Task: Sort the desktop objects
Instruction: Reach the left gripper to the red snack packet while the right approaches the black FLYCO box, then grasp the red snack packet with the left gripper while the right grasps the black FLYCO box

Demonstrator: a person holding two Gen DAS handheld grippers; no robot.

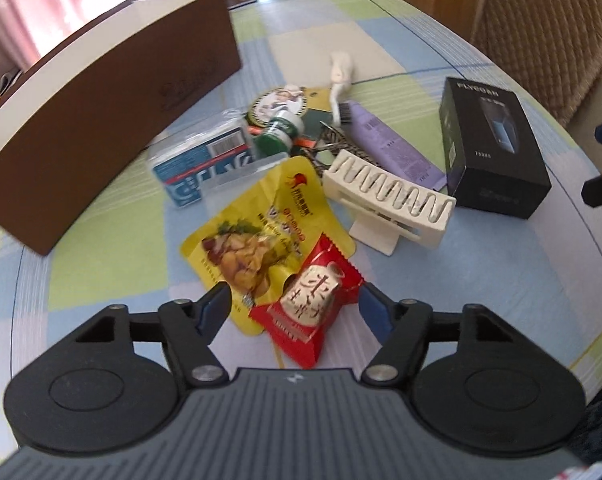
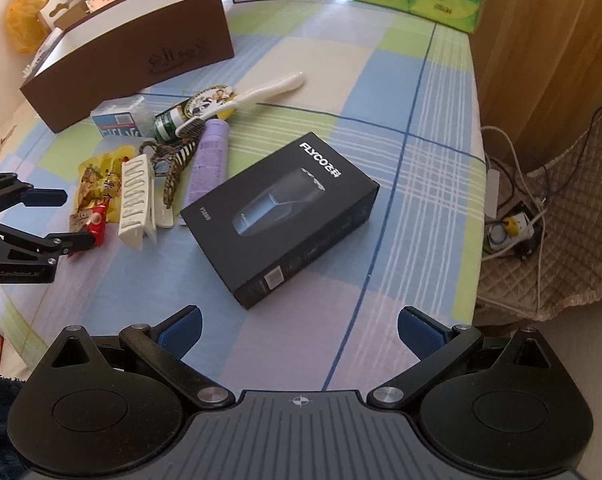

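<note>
A red snack packet (image 1: 309, 312) lies partly on a yellow snack packet (image 1: 257, 232) on the checked tablecloth. My left gripper (image 1: 294, 303) points down over them, open, with the red packet between its blue pads (image 1: 217, 306); the pads do not clearly press on it. In the right wrist view the left gripper (image 2: 71, 218) sits at the left edge by the red packet (image 2: 98, 220). My right gripper (image 2: 301, 326) hangs open over bare cloth with nothing in it, just in front of a black shaver box (image 2: 281, 216).
A pile holds a white slotted rack (image 1: 389, 200), purple tube (image 1: 393, 148), green bottle (image 1: 281, 136), blue-white pack (image 1: 197, 164) and white brush (image 1: 341, 76). A long brown box (image 1: 113, 104) stands at the back left. The table edge (image 2: 477, 200) runs along the right.
</note>
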